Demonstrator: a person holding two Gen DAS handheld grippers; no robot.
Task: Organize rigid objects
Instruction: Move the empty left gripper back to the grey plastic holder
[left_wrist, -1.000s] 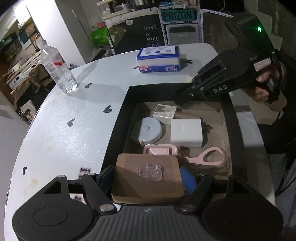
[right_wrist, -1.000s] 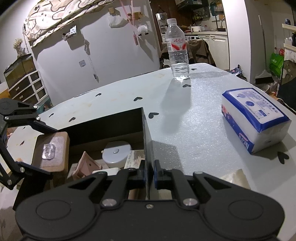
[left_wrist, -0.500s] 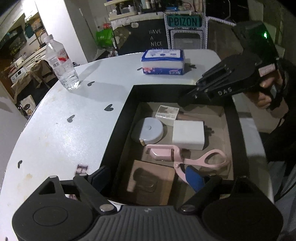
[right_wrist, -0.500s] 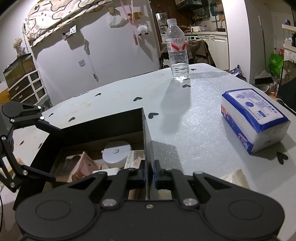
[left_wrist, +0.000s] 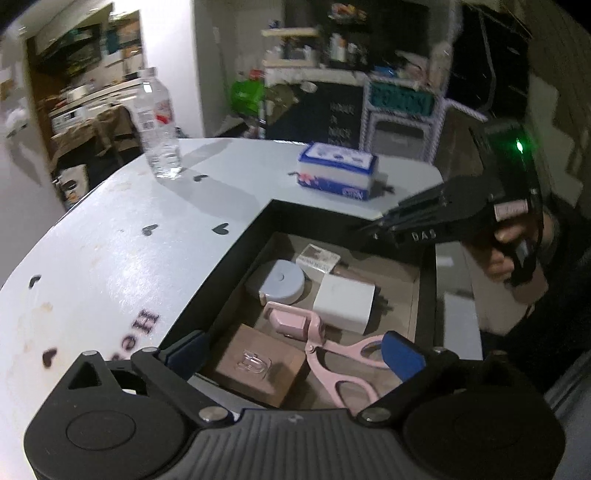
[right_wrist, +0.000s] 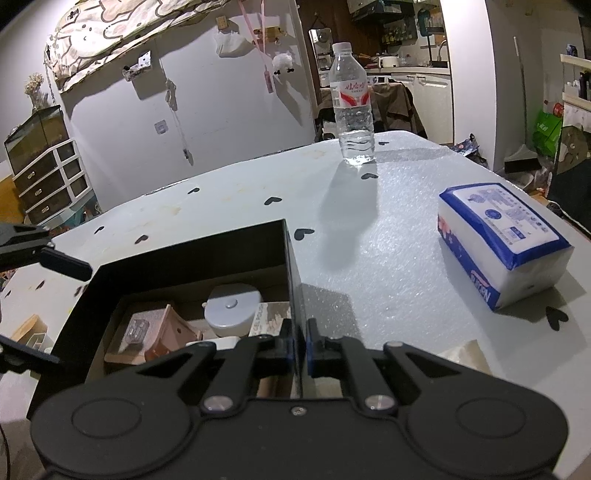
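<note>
Box (left_wrist: 236, 258), black, on white worktop (left_wrist: 110, 266); its near wall is cut off behind the left gripper (left_wrist: 291, 354).

Contents, lying on the box floor:
- wood block (left_wrist: 258, 363) with clear hook, near corner; its near end hidden by the gripper body.
- pink scissors (left_wrist: 332, 354); handle loops partly covered by the blue pad of one finger (left_wrist: 402, 354).
- round pale case (left_wrist: 282, 282).
- white adapter (left_wrist: 345, 302); prongs barely made out.
- small carton (left_wrist: 317, 258); print blurred in the left view, "GEL POLISH" half legible in the right view.

Left gripper: jaws spread wide, having just been opening; nothing pressed between them, block lies below.

Right gripper (right_wrist: 300, 341): pressed together on the box's upright wall. Marked "DAS" on its side; green lamp lit. Hand (left_wrist: 506, 251) partly hidden by the handle.

On worktop, apart from the box: water bottle (right_wrist: 351, 110), red label, script unreadable; tissue pack (right_wrist: 502, 243), blue and white, small print unreadable. Printed "He…" on worktop, cut off.
</note>
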